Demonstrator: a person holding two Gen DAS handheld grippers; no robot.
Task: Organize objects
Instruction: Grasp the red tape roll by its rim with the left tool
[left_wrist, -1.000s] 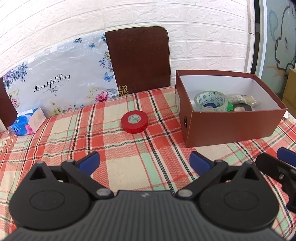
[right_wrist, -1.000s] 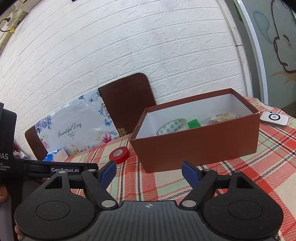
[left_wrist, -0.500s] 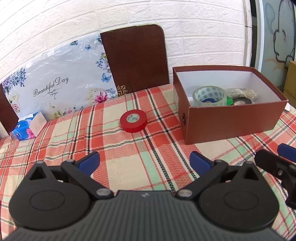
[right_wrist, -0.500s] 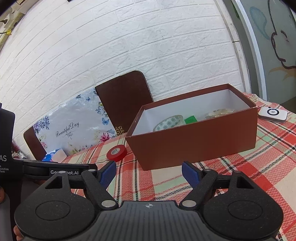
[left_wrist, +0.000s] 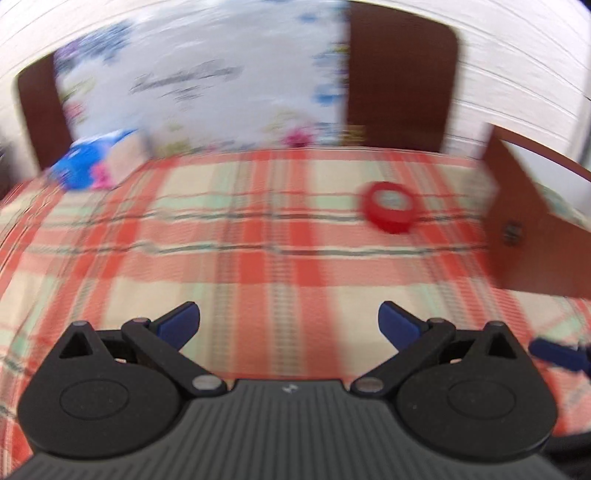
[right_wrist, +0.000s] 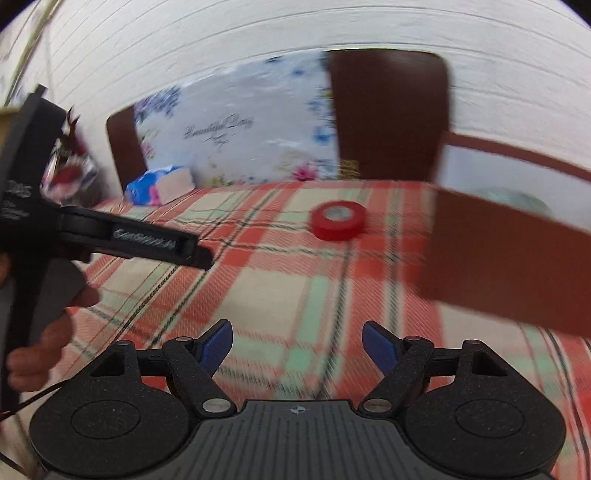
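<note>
Both cameras have swung left since half a second ago, pushing the brown box (left_wrist: 535, 229) to the right edge of each view and smearing the scene with motion blur. Left tongs (left_wrist: 288, 321) stand wide open with nothing between the blue pads (left_wrist: 177, 323), hovering above the checked surface (left_wrist: 258, 258). Right tongs (right_wrist: 297, 345) are likewise spread, empty, above the cloth and touching nothing; one blue tip of them shows at the right edge of the left camera's view.

A red tape roll (left_wrist: 389, 210) lies flat on the surface, its hole facing up, ahead and to the right of the left tongs and just left of the box's near corner, apart from it. From the right camera, the roll (right_wrist: 338, 221) sits ahead of the gap between the fingers, near the box (right_wrist: 517, 258). What the box holds is too blurred to tell.

Farther back, a blue tissue pack (right_wrist: 159, 184) rests at the surface's far left. Behind it stand a flowered panel (right_wrist: 229, 129) with script lettering, dark brown chair backs (right_wrist: 388, 110) and a white brick wall (right_wrist: 258, 37).
</note>
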